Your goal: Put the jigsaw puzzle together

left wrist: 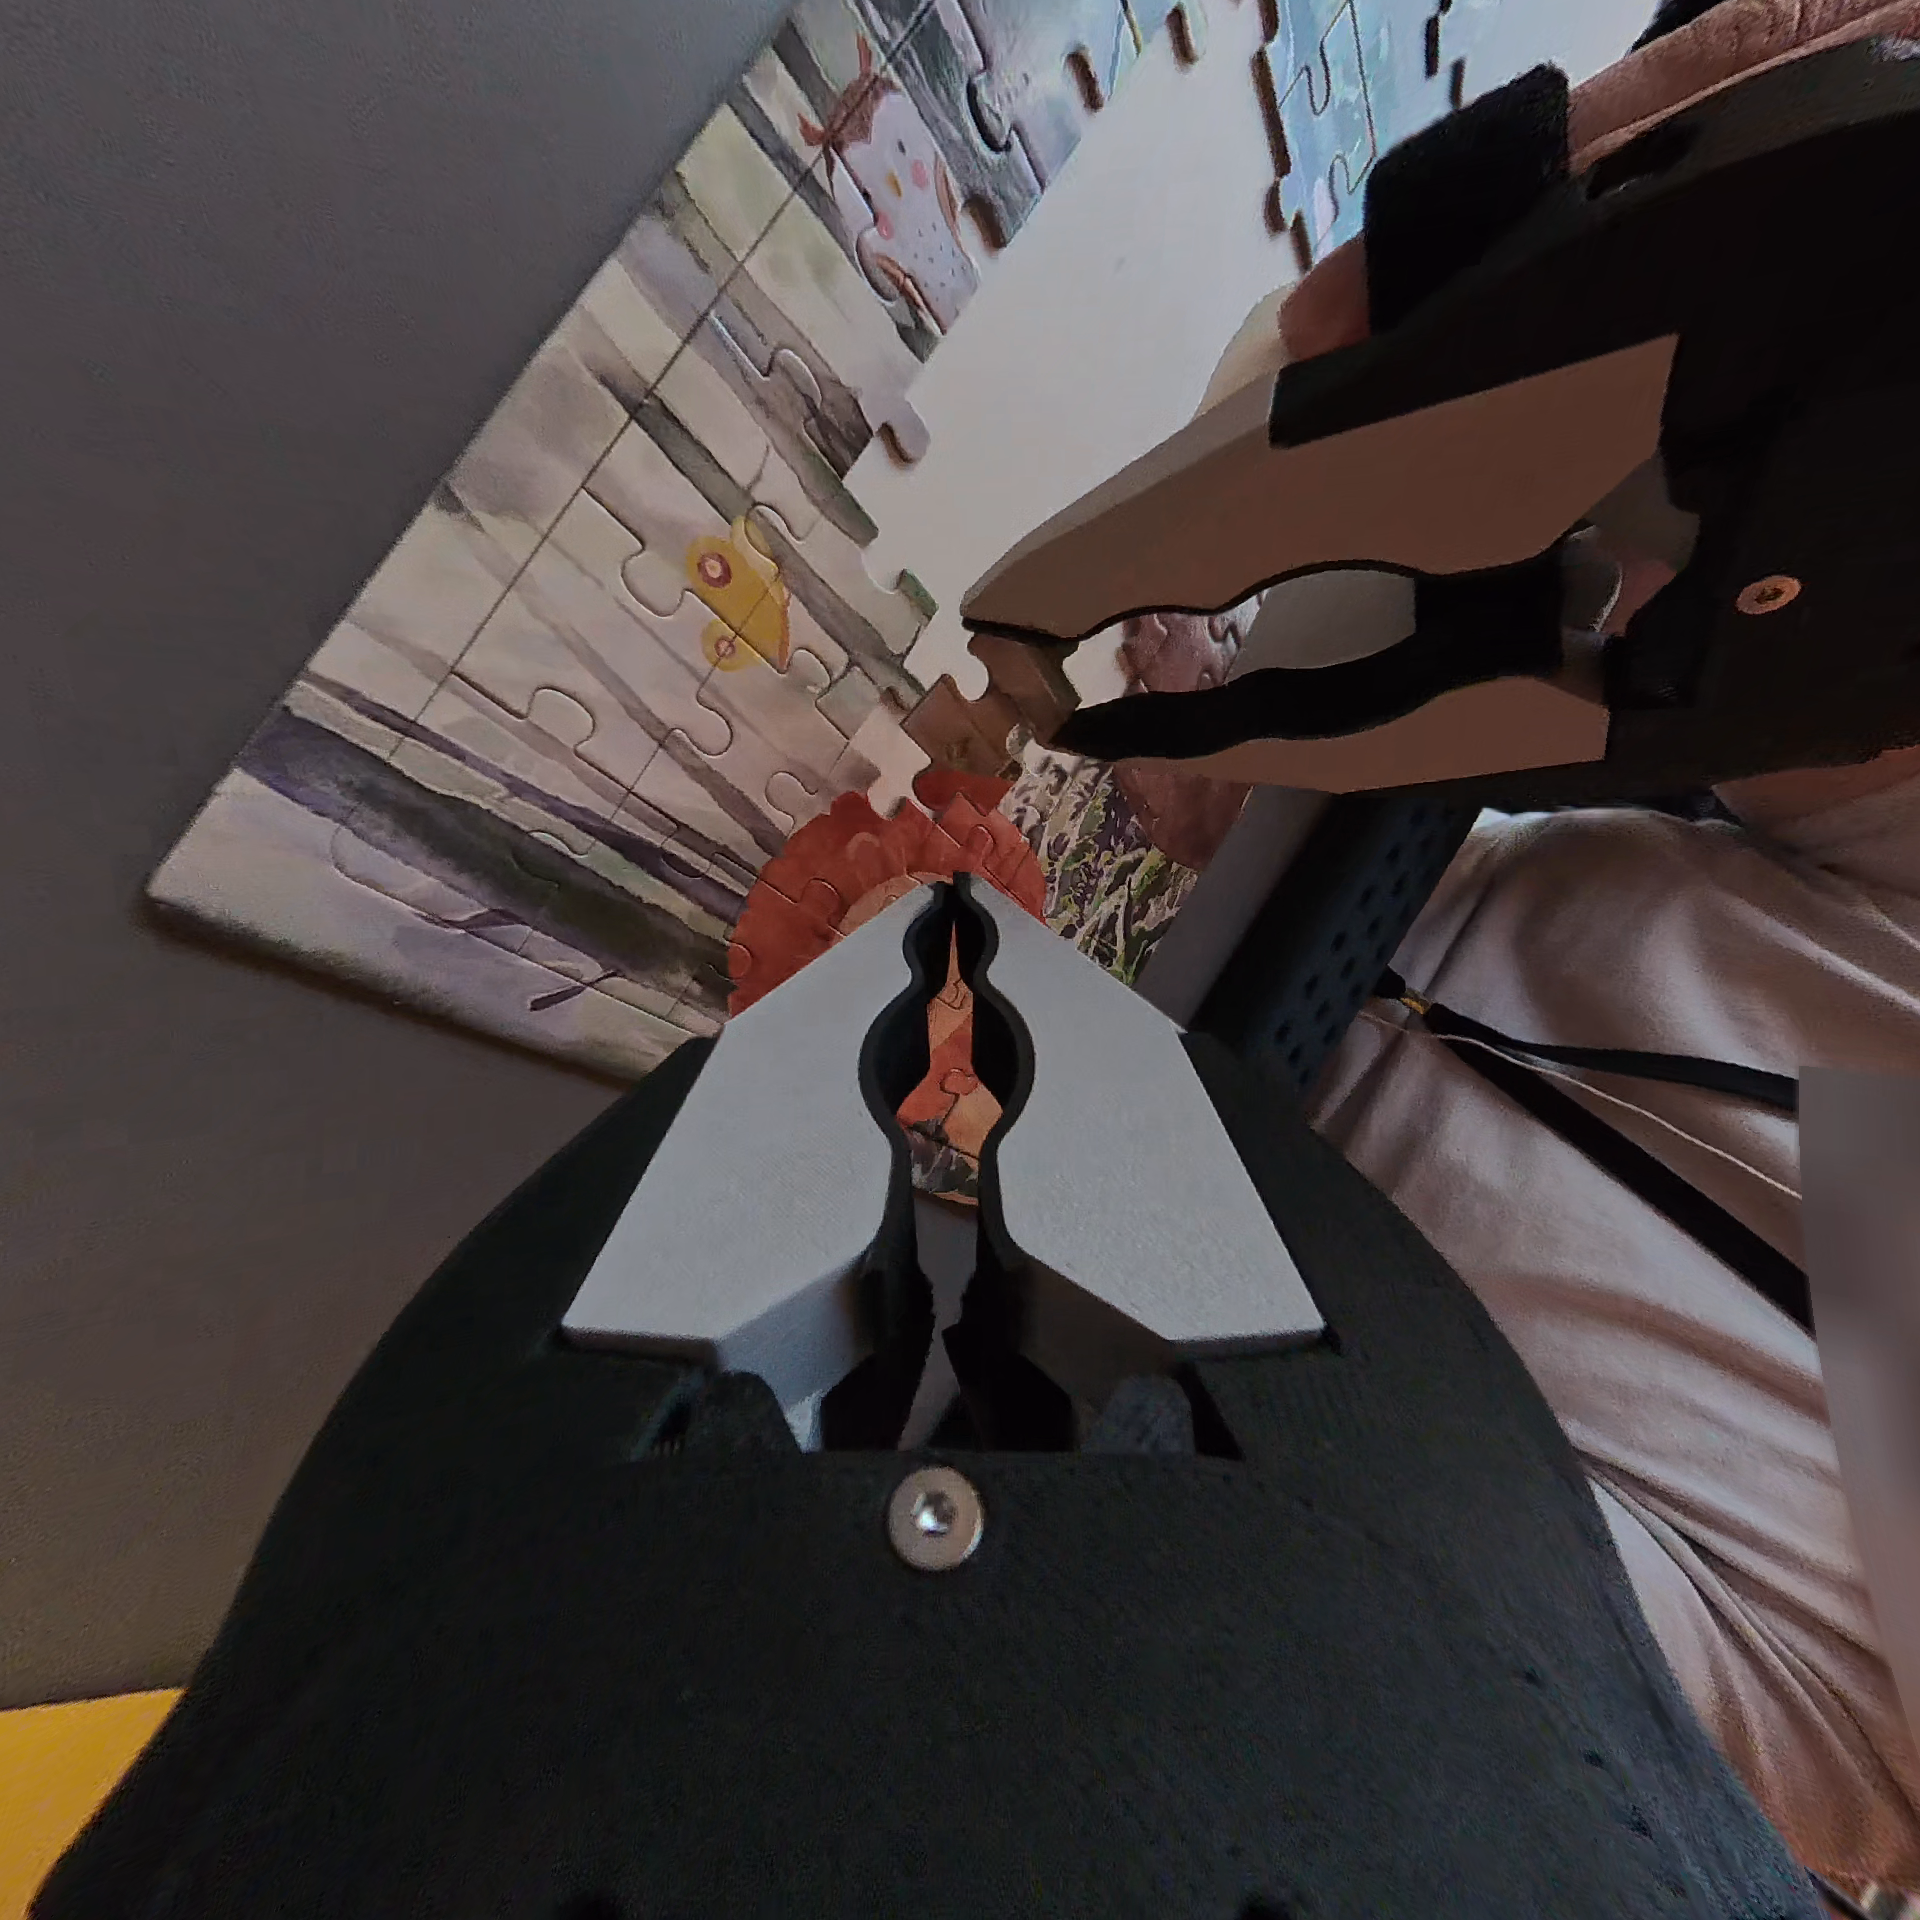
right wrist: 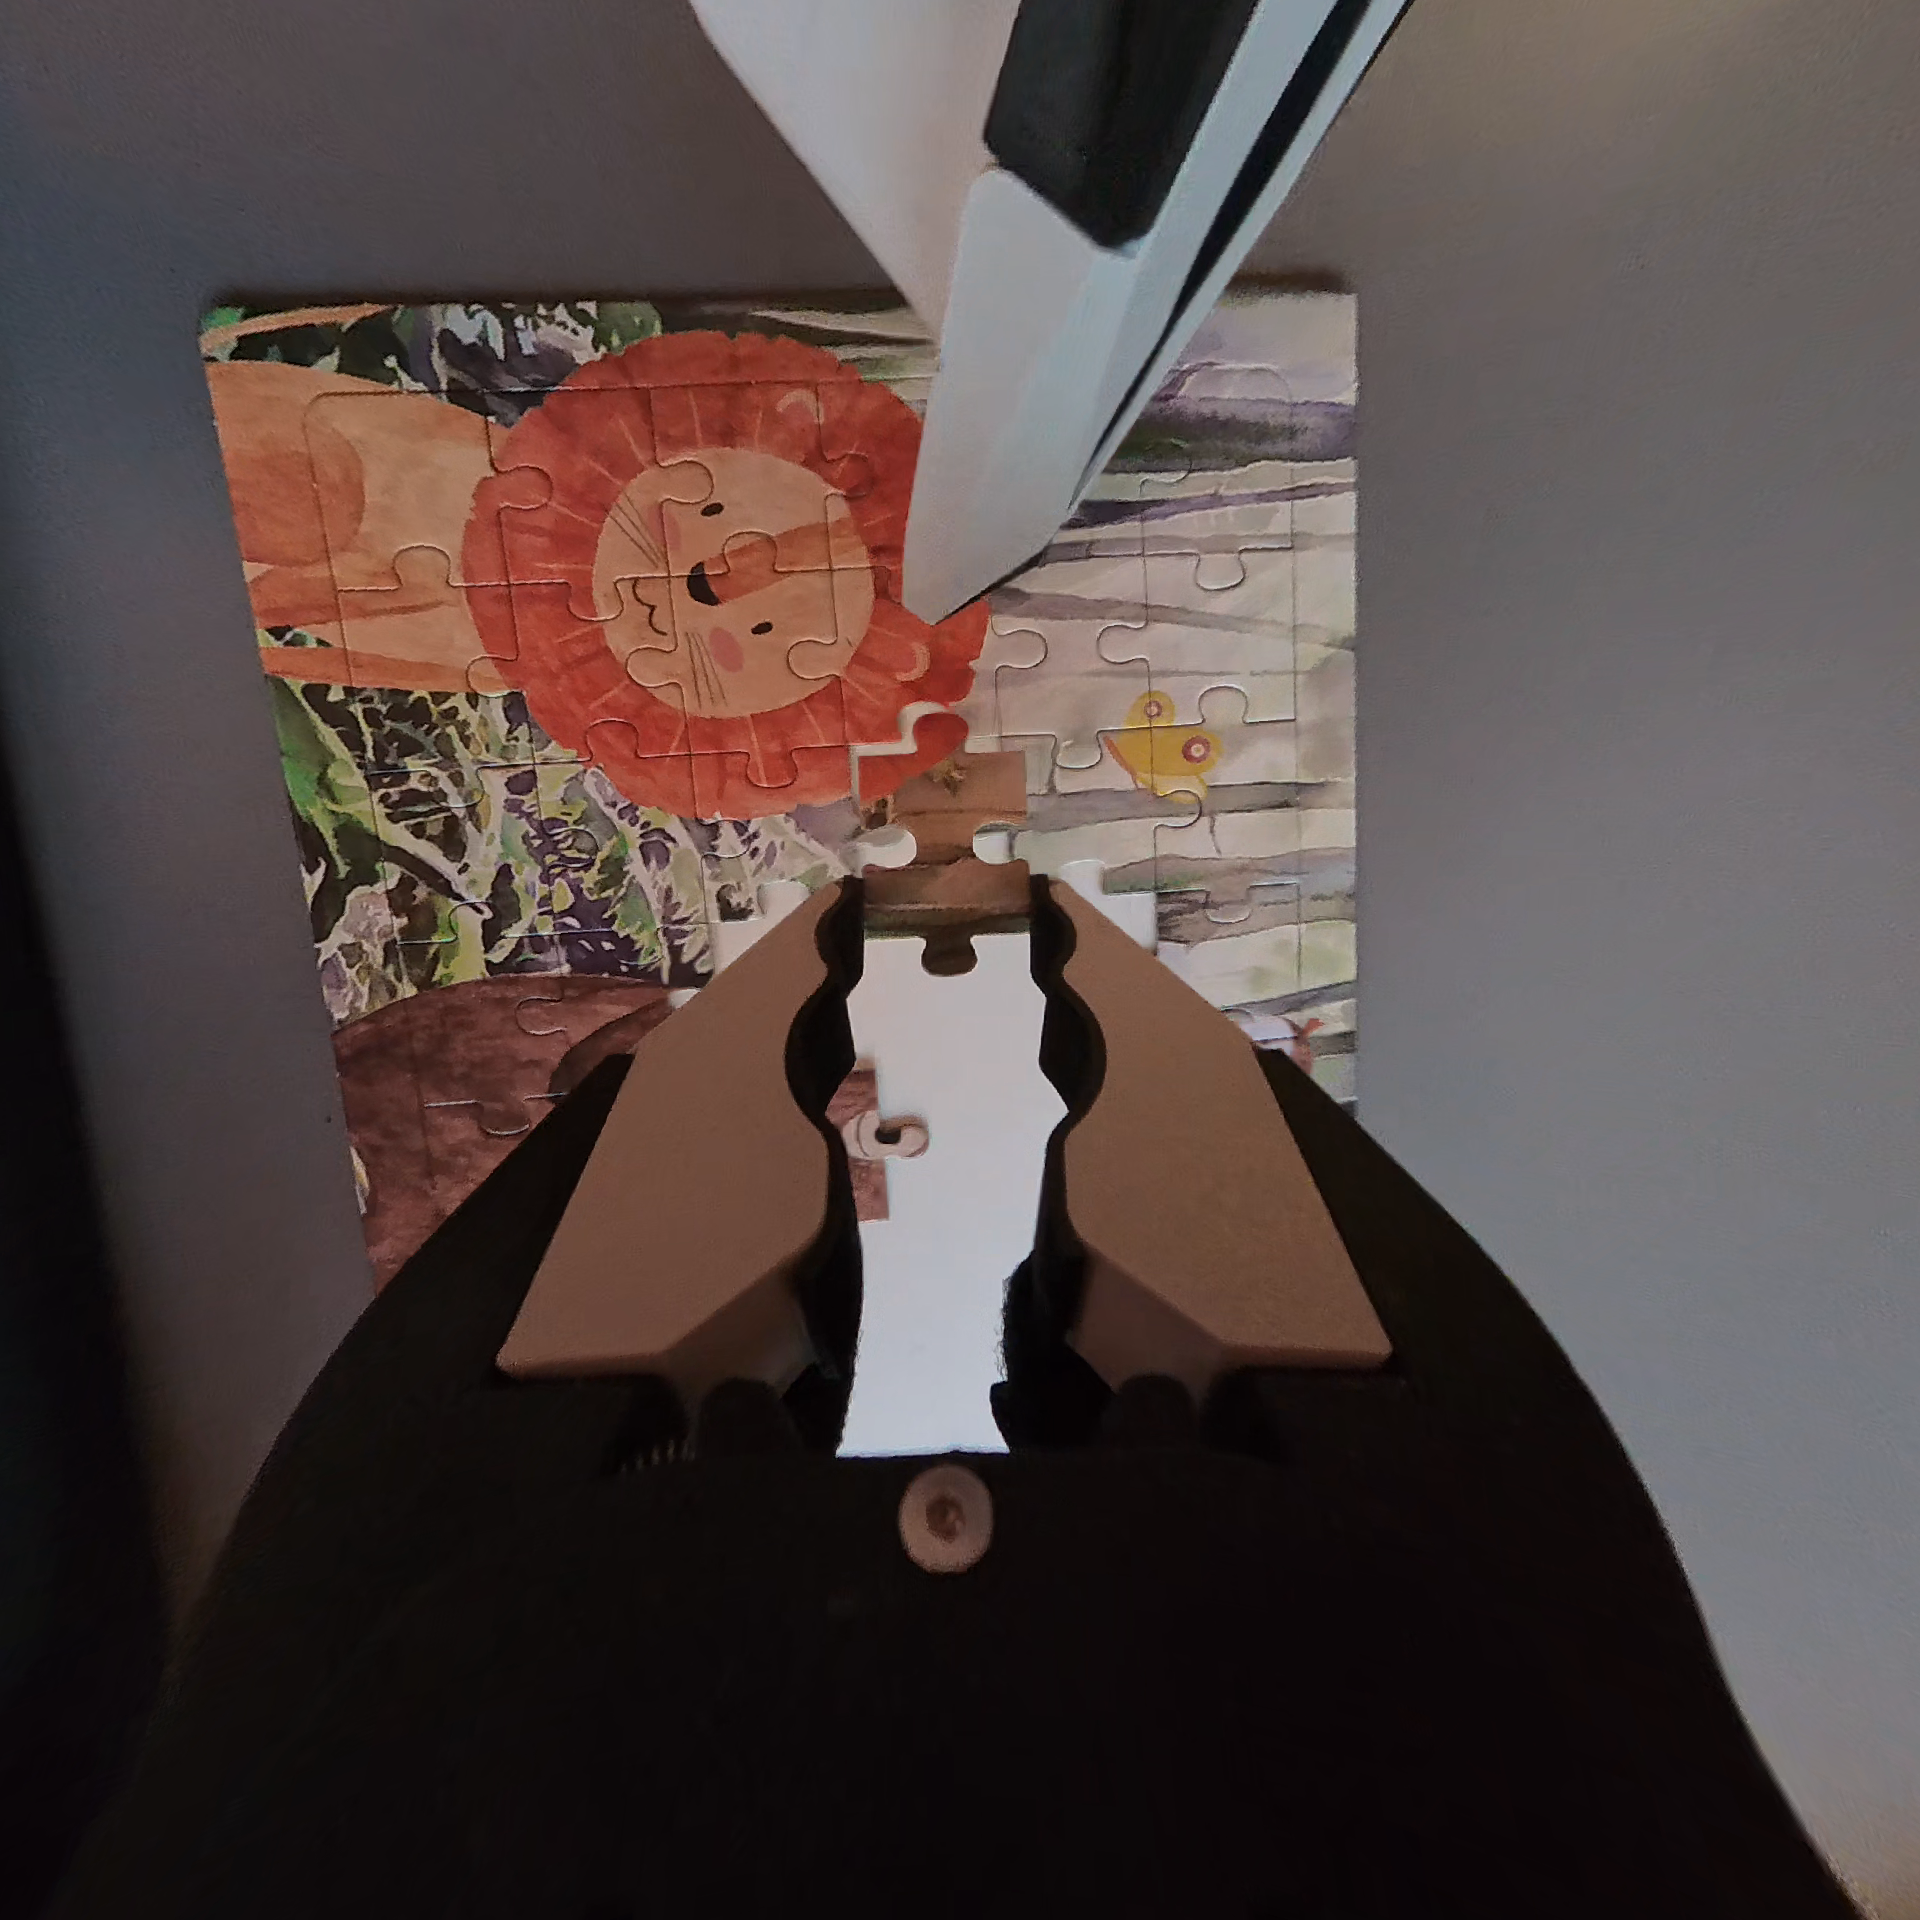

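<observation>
A partly assembled lion jigsaw puzzle (right wrist: 727, 582) lies flat on a grey table, with a bare white gap (right wrist: 945, 1143) in its middle. My right gripper (right wrist: 945, 891) is shut on a brown puzzle piece (right wrist: 951, 899), held at the gap's far edge just below the lion's mane against a brown piece in place there. My left gripper (left wrist: 956, 883) is shut and empty, its tips resting on the orange mane (left wrist: 831, 883). In the left wrist view the right gripper (left wrist: 1013, 681) comes in from the right with the brown piece (left wrist: 1029, 675). In the right wrist view the left gripper (right wrist: 951, 608) comes down from the top.
The grey table (left wrist: 208, 416) surrounds the puzzle (left wrist: 582, 665). A person in light clothes (left wrist: 1558, 1195) is at the right, beside a dark perforated part (left wrist: 1340, 935). A yellow surface (left wrist: 62, 1787) shows at the lower left. More assembled pieces border the white gap (left wrist: 1101, 343). Across from one pair of fingers to the other is roughly 5 centimeters.
</observation>
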The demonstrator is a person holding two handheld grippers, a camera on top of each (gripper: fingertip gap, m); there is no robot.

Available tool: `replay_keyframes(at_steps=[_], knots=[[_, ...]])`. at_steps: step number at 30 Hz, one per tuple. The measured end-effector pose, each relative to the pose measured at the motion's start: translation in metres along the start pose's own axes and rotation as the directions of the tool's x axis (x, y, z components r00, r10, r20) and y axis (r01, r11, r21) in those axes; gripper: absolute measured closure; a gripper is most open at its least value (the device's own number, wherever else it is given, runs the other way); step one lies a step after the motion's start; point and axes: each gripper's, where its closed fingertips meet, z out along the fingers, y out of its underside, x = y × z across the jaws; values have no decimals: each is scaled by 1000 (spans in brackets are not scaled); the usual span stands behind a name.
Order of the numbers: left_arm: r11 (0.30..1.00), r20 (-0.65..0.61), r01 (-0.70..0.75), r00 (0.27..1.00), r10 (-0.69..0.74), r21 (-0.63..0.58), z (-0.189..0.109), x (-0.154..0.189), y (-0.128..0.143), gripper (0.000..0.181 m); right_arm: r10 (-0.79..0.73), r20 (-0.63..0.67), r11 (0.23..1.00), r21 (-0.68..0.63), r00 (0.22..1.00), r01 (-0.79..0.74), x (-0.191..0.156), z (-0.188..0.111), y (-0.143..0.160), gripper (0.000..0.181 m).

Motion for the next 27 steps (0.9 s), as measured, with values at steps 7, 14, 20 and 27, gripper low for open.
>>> replay_keyframes(at_steps=[7, 14, 20, 27], knots=[[998, 17, 6, 1000, -4, -70, 16, -6, -1, 181, 27, 42, 1000, -16, 999, -26, -3, 6, 0, 150], [996, 0, 10, 1000, -10, -93, 24, -7, -2, 181, 20, 41, 1000, -21, 999, -19, -3, 9, 2, 150], [992, 6, 23, 1000, -23, -126, 31, -9, -2, 181, 20, 40, 999, -26, 999, -19, -3, 11, 3, 150], [992, 12, 34, 999, -33, -122, 32, -10, -5, 181, 25, 41, 999, -24, 999, -24, -3, 12, 2, 150]])
